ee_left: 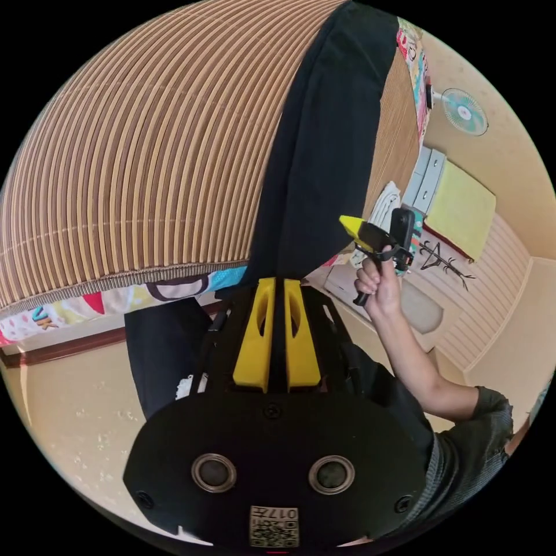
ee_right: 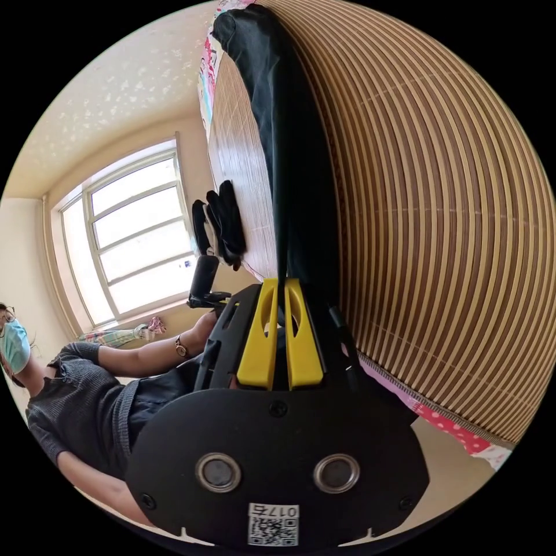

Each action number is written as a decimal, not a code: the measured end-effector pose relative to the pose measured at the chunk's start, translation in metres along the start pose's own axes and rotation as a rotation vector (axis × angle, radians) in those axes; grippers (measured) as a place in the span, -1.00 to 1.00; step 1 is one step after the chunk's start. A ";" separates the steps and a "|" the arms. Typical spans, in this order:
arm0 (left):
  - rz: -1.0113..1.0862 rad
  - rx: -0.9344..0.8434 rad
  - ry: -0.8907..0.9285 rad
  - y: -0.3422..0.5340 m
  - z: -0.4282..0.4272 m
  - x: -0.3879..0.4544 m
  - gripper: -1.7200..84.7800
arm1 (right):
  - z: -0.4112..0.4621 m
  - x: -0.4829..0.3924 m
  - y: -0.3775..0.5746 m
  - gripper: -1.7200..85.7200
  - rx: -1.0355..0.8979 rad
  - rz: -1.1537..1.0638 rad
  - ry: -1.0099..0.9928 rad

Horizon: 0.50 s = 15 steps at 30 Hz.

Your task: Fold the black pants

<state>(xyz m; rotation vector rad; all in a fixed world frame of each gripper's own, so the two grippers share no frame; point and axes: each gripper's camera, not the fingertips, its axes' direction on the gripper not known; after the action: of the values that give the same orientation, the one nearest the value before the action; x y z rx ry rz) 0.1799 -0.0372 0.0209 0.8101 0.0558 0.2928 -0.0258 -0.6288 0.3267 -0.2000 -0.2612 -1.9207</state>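
Two yellow-jawed grippers are each pinching an edge of the black pants (ee_left: 324,145), which are stretching away over a striped bamboo mat (ee_left: 145,162).

Left gripper view: the left gripper (ee_left: 277,284) is sitting at lower centre, its jaws closed to a narrow slit with dark cloth running between them. The pants are rising from the jaws toward the upper centre of the frame as a long black band, with more dark fabric hanging at lower left. A patterned sheet (ee_left: 58,315) is showing under the mat's edge at left. At centre right, a hand (ee_left: 376,284) is holding the right gripper (ee_left: 362,229) against the pants' edge; whether its jaws are closed cannot be told here. A fan (ee_left: 463,111) is hanging at upper right.

Right gripper view: the right gripper (ee_right: 280,284) is occupying lower centre, its jaws nearly together and clamping the pants (ee_right: 289,174), which are running upward to the top of the frame across the mat (ee_right: 440,202). A window (ee_right: 133,231) is glowing at left, and black gloves (ee_right: 220,226) are lying on the mat's near edge beside it. A person's arm (ee_right: 150,356) is reaching in from lower left.
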 end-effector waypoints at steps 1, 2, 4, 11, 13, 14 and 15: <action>0.005 -0.003 -0.028 0.002 0.002 0.002 -0.94 | 0.004 0.000 0.002 -0.90 -0.012 0.010 0.020; 0.015 0.001 -0.083 0.008 0.005 0.005 -0.95 | 0.008 0.001 0.005 -0.90 -0.014 0.025 0.024; 0.055 0.028 -0.119 0.018 0.006 0.012 -0.95 | 0.011 0.002 0.009 -0.90 0.007 0.040 0.007; 0.063 0.027 -0.121 0.042 0.009 0.001 -0.93 | 0.008 0.005 0.011 -0.80 0.028 0.079 -0.025; 0.073 0.112 -0.089 0.046 -0.005 -0.002 -0.86 | -0.011 0.002 0.007 -0.76 0.104 0.061 -0.048; 0.092 0.164 -0.043 0.045 -0.016 -0.003 -0.83 | -0.026 0.001 0.000 -0.75 0.149 0.052 -0.036; 0.099 0.201 0.005 0.038 -0.025 -0.007 -0.79 | -0.032 0.000 -0.004 -0.75 0.168 0.047 -0.025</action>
<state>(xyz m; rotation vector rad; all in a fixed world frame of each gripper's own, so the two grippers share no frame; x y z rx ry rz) 0.1602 0.0032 0.0303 1.0139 0.0506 0.3871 -0.0306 -0.6367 0.2952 -0.1179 -0.4292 -1.8404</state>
